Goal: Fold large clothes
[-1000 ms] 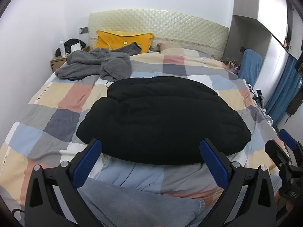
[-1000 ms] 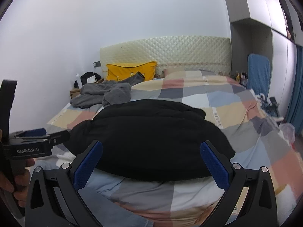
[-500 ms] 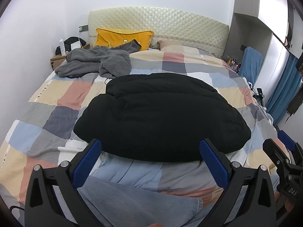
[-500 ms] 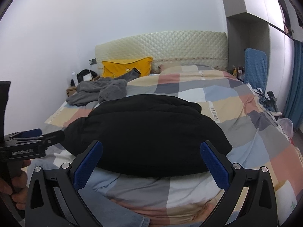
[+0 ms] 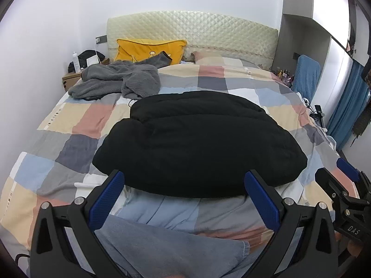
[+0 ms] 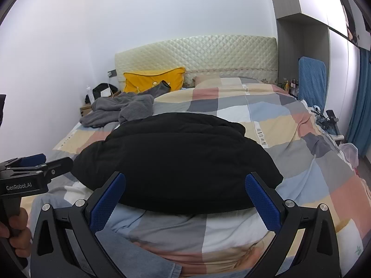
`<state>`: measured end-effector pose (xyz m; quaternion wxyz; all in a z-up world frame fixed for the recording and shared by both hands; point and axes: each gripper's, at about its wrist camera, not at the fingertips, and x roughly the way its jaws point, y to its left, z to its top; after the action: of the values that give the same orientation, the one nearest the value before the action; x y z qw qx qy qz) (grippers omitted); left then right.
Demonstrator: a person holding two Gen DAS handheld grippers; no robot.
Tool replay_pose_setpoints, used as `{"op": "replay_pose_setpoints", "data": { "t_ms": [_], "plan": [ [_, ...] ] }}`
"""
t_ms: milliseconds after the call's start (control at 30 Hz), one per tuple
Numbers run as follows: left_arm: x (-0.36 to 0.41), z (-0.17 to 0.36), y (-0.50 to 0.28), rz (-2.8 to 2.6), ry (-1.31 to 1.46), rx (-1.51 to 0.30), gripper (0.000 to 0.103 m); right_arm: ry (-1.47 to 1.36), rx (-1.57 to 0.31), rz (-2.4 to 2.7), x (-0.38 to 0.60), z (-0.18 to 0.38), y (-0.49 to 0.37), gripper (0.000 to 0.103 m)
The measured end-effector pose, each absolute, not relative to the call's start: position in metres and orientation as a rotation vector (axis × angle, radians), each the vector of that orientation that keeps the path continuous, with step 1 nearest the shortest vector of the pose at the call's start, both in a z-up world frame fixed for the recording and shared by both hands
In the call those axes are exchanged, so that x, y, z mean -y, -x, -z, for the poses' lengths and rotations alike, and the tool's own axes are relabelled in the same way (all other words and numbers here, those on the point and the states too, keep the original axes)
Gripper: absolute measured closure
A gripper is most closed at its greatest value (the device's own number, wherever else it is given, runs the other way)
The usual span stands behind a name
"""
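A large black padded jacket (image 5: 197, 143) lies folded in a thick mound in the middle of the checked bedspread (image 5: 69, 125); the right wrist view shows the jacket (image 6: 178, 162) too. My left gripper (image 5: 185, 183) hovers open just short of its near edge, nothing between the blue pads. My right gripper (image 6: 185, 185) is likewise open and empty at the near edge. A crumpled grey fleece garment (image 5: 118, 81) lies at the bed's far left, near a yellow pillow (image 5: 150, 51).
A quilted cream headboard (image 5: 192, 30) backs the bed. A bedside table (image 5: 71, 77) with a bottle and bag stands far left. A blue chair (image 5: 306, 76), cupboards and blue curtains (image 5: 345, 102) line the right side. A jeans-clad leg (image 5: 167, 252) is below.
Both grippers have risen and drawn back a little from the bed, so the jacket sits lower and farther in view. The jacket itself has not moved.
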<state>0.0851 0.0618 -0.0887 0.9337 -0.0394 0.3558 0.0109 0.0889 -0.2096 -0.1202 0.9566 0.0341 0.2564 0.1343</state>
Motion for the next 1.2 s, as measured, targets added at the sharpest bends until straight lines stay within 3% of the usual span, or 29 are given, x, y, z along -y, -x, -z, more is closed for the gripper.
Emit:
{"op": "replay_pose_setpoints", "data": {
  "t_ms": [1200],
  "plan": [
    [-0.0587,0.0845,-0.0808,-0.014,0.093,-0.714,0.0,-0.067,-0.514,-0.251,0.2139,0.1177,-0.0866,0.0]
  ]
}}
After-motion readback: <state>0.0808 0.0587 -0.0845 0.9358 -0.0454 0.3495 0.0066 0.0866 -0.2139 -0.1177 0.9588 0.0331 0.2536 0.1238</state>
